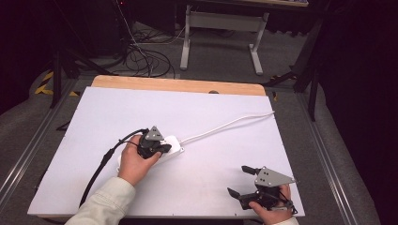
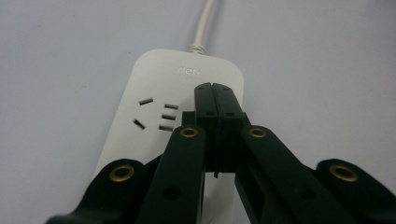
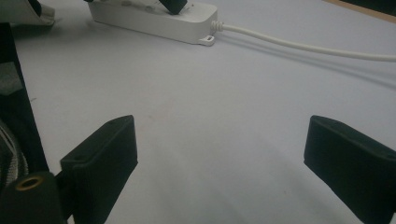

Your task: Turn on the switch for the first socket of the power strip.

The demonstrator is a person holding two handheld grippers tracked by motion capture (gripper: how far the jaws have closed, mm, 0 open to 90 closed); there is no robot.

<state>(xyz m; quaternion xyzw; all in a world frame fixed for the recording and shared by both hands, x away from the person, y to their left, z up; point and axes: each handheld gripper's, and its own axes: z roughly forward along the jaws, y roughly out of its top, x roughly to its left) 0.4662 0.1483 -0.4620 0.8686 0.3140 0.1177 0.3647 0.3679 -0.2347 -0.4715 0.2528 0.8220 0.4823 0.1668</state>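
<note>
A white power strip [image 1: 173, 144] lies left of the middle of the white board [image 1: 211, 108]. Its white cord [image 1: 225, 125] runs off to the board's right edge. My left gripper [image 1: 164, 149] is over the strip, jaws pressed together with nothing between them. In the left gripper view its shut tips [image 2: 215, 89] rest near the strip's cord end [image 2: 154, 84], beside a group of socket slots [image 2: 156, 114]. My right gripper [image 1: 241, 181] sits near the front right corner, open and empty. Its view has wide-apart pads [image 3: 105, 154] over bare board, with the strip [image 3: 154, 18] and cord [image 3: 303, 46] farther off.
The left gripper's black cable [image 1: 100, 165] trails toward the front left edge. A wooden table edge [image 1: 178, 84] shows behind the board. On the floor beyond lie loose cables [image 1: 145, 61] and a white desk frame [image 1: 256, 51]. Metal rails [image 1: 328, 154] run along both sides.
</note>
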